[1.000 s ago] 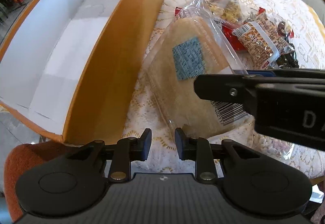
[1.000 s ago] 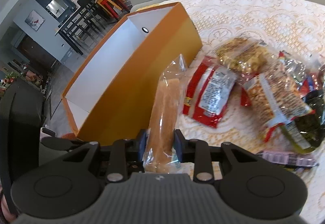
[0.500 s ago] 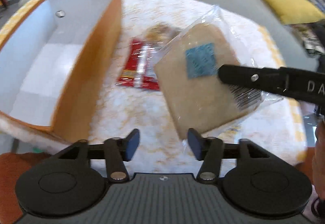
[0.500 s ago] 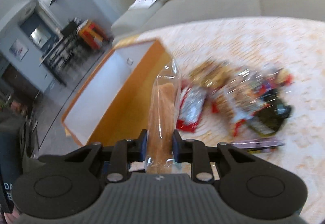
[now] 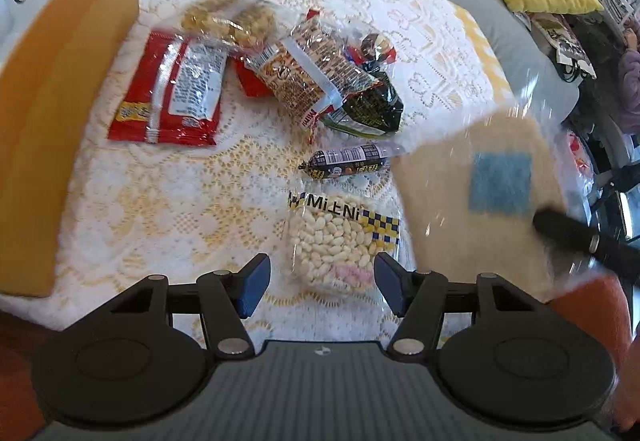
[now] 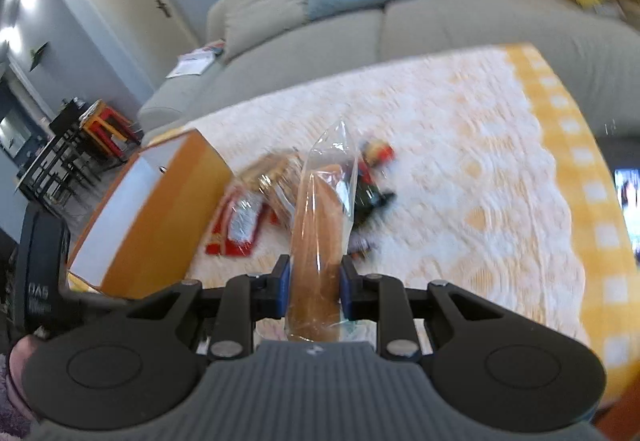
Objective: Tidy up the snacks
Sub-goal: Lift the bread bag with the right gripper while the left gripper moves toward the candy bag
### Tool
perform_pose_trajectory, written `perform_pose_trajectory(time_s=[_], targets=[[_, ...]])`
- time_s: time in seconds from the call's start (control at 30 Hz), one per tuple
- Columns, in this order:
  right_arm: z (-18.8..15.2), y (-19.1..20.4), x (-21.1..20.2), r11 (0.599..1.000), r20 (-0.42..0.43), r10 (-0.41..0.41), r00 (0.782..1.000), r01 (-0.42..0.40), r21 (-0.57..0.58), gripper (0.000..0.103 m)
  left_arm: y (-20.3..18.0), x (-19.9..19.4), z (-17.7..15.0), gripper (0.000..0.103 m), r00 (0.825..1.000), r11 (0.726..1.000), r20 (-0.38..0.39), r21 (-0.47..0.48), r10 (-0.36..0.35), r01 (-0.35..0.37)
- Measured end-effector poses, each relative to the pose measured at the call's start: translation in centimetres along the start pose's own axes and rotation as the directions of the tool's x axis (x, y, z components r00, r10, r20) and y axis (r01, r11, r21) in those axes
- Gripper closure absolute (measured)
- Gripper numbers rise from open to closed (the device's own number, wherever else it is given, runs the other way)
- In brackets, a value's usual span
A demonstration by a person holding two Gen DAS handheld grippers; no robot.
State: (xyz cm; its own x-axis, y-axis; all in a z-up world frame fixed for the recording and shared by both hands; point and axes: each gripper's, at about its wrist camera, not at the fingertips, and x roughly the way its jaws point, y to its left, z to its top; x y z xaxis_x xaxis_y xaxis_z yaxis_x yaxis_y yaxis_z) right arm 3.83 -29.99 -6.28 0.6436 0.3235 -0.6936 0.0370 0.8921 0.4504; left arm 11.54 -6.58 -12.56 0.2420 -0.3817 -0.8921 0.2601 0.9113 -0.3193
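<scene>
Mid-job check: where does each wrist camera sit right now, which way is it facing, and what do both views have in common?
Left wrist: on the left gripper, tilted steeply down at snacks on the lace tablecloth; its open fingers flank the puffed snack bag.
Right wrist: on the right gripper, looking across the table toward the sofa; shut on the bagged flat bread.
Shared: orange box, red packet, that bread.

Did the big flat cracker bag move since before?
Yes. The cracker bag was lying on the tablecloth beside the orange box; now the right gripper holds it up, farther from the box.
</scene>
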Motion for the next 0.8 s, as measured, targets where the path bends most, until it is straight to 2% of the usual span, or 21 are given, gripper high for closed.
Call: perform_pose_trajectory(time_s=[0.17,0.3,0.5,0.67,0.8], targets=[[-1.6,-0.1,1.3,0.999,-0.044,-0.038,0.998,0.037,-0.021,0.08,0.3,1.8,0.4,0.033,0.999,0.999,-0.023,-0.021,0.027,-0.028],[-1.7,-0.4,2.3,0.999,-0.068,-0.027,0.997,0.025,-0.031,0.08,0.4,3.0,0.5,0.03,0.998,0.999,-0.06,-0.032,0.036,-0.038],[-2.1,-2.1,3.6,0.999,-0.096,-0.046,0.994,0.046,-0.001,0.074,0.3,3.3,0.9,0.025,0.999,0.999,-0.044,-0.031,0.015,-0.016],[-1.9,-2.5,4.3,0.999,-0.094,-0.05,0.994,0.049,-0.02,0.073,-0.3,3.1,1.1,0.038,0.999,1.0,-0.028,-0.014,0.02,-0.021],[-1.9,-2.7,4.5,0.998,-0.09,-0.061,0.994,0.058,-0.028,0.072,-0.4,1.1,1.0,0.064,1.0,0.999,0.021,-0.031,0.021,-0.02]])
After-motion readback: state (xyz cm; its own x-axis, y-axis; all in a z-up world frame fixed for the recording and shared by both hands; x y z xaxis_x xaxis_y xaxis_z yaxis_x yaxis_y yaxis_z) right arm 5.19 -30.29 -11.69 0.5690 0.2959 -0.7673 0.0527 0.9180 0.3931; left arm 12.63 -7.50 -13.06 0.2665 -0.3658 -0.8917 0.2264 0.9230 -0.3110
